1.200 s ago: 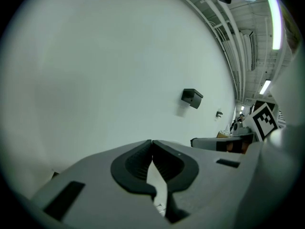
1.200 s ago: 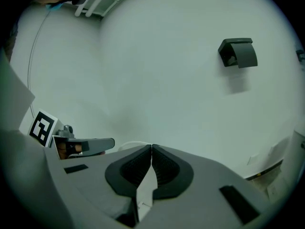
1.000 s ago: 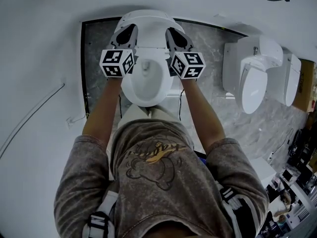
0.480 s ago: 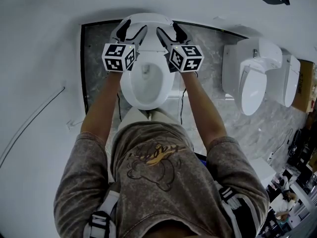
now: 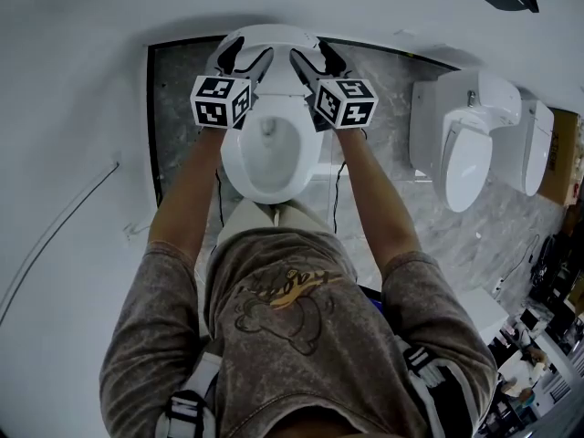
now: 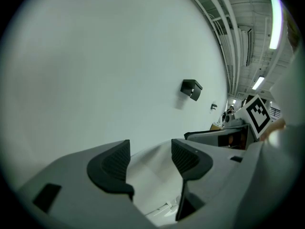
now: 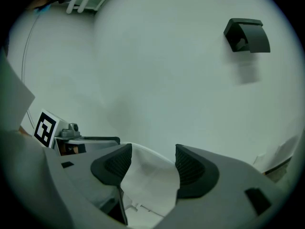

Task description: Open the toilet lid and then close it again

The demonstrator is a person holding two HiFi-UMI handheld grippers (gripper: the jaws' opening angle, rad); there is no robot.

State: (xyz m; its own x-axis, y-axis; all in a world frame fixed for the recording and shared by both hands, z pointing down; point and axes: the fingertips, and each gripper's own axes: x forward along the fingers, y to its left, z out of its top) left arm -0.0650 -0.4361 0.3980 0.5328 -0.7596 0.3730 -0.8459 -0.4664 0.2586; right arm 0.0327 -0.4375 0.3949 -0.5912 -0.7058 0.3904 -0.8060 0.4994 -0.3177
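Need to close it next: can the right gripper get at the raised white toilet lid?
Probably yes: the right gripper is open, the white plastic toilet lid shows between its fingers, nothing blocking.

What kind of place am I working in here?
Probably a toilet display or test bay, not a home bathroom: the toilet ahead stands on a marble-look floor panel, two more toilets stand unpartitioned to its right, and strip lights line an open ceiling.
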